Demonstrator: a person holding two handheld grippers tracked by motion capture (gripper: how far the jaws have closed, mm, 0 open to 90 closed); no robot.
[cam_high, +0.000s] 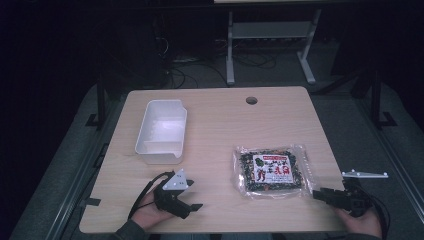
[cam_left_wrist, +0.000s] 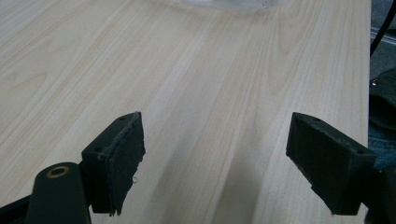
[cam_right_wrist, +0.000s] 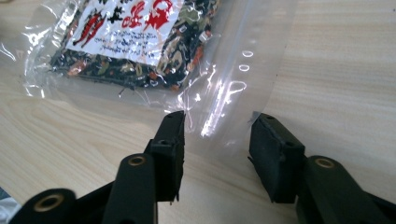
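Right tool (cam_right_wrist: 217, 133) straddles one clear packet's (cam_right_wrist: 140, 42) edge; one white tub (cam_high: 161, 131).

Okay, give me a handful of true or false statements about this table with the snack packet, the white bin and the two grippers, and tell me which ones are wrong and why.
1. The white bin is empty. True.
2. The right gripper is shut on the packet. False: its jaws stand open, with the packet's clear edge lying between them.
3. The left gripper has its jaws open over bare table. True.
4. The packet lies inside the white bin. False: it lies flat on the table, to the right of the bin.
5. The packet has a white and red label over dark contents. True.
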